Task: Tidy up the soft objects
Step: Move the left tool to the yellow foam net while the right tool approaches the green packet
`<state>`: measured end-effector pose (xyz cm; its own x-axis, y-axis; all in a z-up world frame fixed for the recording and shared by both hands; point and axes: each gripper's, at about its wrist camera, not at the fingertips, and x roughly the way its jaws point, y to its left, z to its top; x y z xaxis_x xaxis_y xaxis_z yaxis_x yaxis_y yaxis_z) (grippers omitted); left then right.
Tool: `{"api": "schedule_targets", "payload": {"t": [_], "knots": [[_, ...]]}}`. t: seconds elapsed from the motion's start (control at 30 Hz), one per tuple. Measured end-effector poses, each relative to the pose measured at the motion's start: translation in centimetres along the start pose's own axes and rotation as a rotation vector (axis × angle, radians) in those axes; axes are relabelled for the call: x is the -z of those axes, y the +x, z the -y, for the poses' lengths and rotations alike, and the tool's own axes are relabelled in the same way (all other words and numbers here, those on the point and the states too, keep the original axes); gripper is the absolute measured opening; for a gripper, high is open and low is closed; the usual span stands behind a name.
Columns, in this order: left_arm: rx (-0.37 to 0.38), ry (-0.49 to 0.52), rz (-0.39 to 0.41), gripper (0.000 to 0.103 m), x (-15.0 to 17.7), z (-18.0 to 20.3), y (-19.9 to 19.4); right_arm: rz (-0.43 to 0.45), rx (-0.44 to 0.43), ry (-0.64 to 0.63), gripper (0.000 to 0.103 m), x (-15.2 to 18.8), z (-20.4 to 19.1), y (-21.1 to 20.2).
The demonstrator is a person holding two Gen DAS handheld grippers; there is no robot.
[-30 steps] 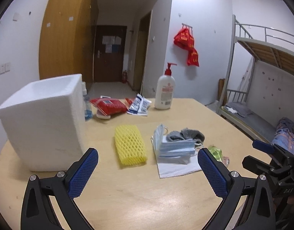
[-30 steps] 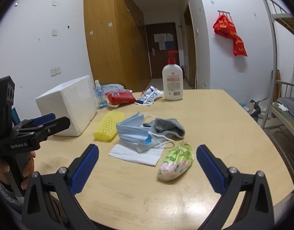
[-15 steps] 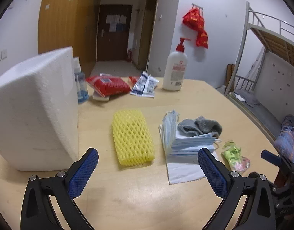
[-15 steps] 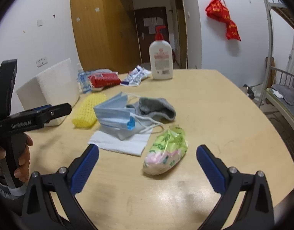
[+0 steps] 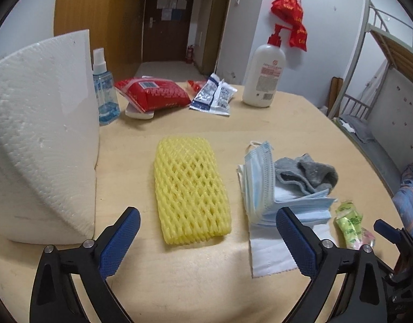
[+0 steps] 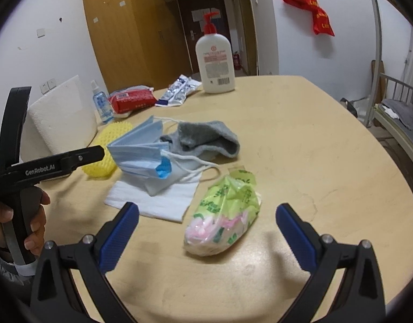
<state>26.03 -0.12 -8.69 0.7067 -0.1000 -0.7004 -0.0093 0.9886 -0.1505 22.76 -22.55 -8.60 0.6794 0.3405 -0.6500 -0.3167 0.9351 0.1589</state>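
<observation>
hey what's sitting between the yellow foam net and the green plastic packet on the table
The stack of blue face masks with a gray sock on it, over a white tissue, lies between the yellow foam net and green packet, clearest in the left wrist view.

"GenRobot.AI" on left gripper [image 6: 82, 158]

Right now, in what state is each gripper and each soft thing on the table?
left gripper: open, empty.
right gripper: open, empty.
yellow foam net: lying flat, untouched.
blue face masks: stacked on the white tissue.
grey sock: crumpled beside the masks.
green plastic packet: lying between the right fingers, ungripped.
</observation>
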Motion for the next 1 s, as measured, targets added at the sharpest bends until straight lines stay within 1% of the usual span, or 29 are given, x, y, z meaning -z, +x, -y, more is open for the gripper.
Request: {"api": "schedule_targets", "payload": {"t": [0.03,0.1,0.13,0.23,0.3,0.33,0.37,0.43,0.5,0.53,0.57,0.6,0.63,0.67,0.77,0.83,1.0], "knots": [[-0.004,-0.001,-0.007,0.098,0.0,0.0,0.2,-0.002,0.001,0.001,0.103,0.0,0.0,0.1],[-0.017,-0.009,-0.020,0.097,-0.2,-0.2,0.7,-0.013,-0.003,0.007,0.097,-0.1,0.2,0.4],[-0.025,-0.012,-0.023,0.096,-0.3,-0.2,0.8,-0.020,-0.008,0.008,0.097,-0.1,0.2,0.6],[-0.055,-0.020,-0.037,0.090,-0.6,-0.5,1.5,-0.036,-0.013,0.006,0.093,-0.2,0.2,1.2],[-0.067,-0.024,-0.055,0.088,-0.8,-0.6,2.1,-0.042,-0.017,0.001,0.090,-0.2,0.1,1.4],[-0.075,-0.025,-0.062,0.085,-0.8,-0.6,2.4,-0.042,-0.016,0.000,0.090,-0.2,0.0,1.4],[-0.085,-0.028,-0.075,0.081,-0.8,-0.7,2.8,-0.043,-0.009,-0.005,0.089,-0.2,0.0,1.4],[-0.094,-0.031,-0.090,0.080,-0.8,-0.8,3.2,-0.043,0.001,-0.005,0.089,-0.1,0.1,1.4],[-0.104,-0.028,-0.089,0.078,-0.8,-0.9,3.4,-0.051,0.020,-0.005,0.088,-0.1,0.2,1.5],[-0.107,-0.027,-0.088,0.075,-0.9,-0.9,3.5,-0.054,0.029,-0.005,0.086,0.0,0.2,1.6],[-0.108,-0.024,-0.091,0.073,-0.9,-0.9,3.6,-0.059,0.028,-0.006,0.081,0.0,0.2,1.7],[-0.110,-0.021,-0.095,0.071,-0.8,-0.8,3.7,-0.067,0.025,-0.004,0.074,0.0,0.3,1.9],[-0.111,-0.019,-0.097,0.068,-0.8,-0.7,3.7,-0.072,0.029,-0.004,0.072,0.0,0.3,2.0],[-0.112,-0.019,-0.101,0.067,-0.8,-0.7,3.8,-0.077,0.039,-0.009,0.068,0.0,0.3,2.1],[-0.115,-0.013,-0.110,0.064,-0.8,-0.7,4.1,-0.079,0.048,-0.012,0.064,0.0,0.4,2.1],[-0.116,-0.007,-0.115,0.057,-0.8,-0.6,4.3,-0.080,0.062,-0.016,0.061,0.1,0.4,2.0],[-0.105,0.002,-0.110,0.048,-1.0,-0.3,4.4,-0.081,0.082,-0.026,0.052,0.3,0.4,1.9]]}}
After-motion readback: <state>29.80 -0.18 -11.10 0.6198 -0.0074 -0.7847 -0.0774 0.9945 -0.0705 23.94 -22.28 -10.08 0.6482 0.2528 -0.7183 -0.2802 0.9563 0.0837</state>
